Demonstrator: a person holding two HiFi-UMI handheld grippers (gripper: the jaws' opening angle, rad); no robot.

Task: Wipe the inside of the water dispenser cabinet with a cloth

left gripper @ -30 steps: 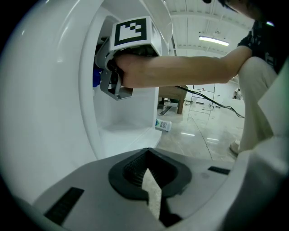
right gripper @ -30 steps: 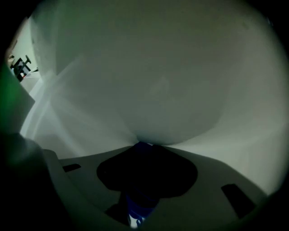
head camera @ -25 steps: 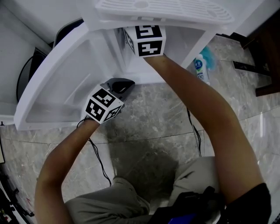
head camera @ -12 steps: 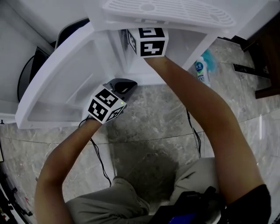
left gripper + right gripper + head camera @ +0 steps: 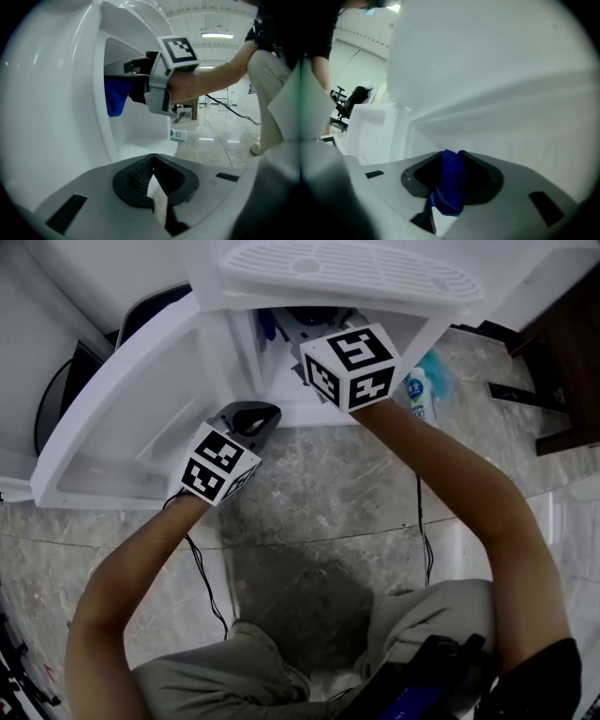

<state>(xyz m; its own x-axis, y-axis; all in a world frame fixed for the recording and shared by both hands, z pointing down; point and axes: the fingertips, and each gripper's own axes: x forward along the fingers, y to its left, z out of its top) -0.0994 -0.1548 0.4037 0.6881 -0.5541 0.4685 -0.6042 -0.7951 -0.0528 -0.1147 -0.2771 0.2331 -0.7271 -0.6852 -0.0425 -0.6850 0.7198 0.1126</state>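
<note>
The white water dispenser cabinet [image 5: 281, 399] stands open, its door [image 5: 112, 418] swung out to the left. My right gripper [image 5: 309, 329] reaches into the opening, shut on a blue cloth [image 5: 450, 180] that bunches between its jaws. In the left gripper view the cloth [image 5: 115, 96] hangs from the right gripper [image 5: 136, 77] just inside the cabinet's front edge. White inner wall [image 5: 497, 93] fills the right gripper view. My left gripper [image 5: 262, 415] sits low at the cabinet's bottom edge by the door, shut with nothing in it [image 5: 152, 161].
A white plastic bottle [image 5: 415, 395] lies on the marble floor right of the cabinet. The grated drip tray [image 5: 347, 263] overhangs the opening. A black cable [image 5: 202, 568] runs across the floor. Dark wooden furniture [image 5: 562, 352] stands at the right, an office chair [image 5: 141, 306] behind the door.
My right gripper has drawn back out of the cabinet and toward the right, so its marker cube stands clear of the drip tray and the blue cloth shows. The left gripper has hardly moved.
</note>
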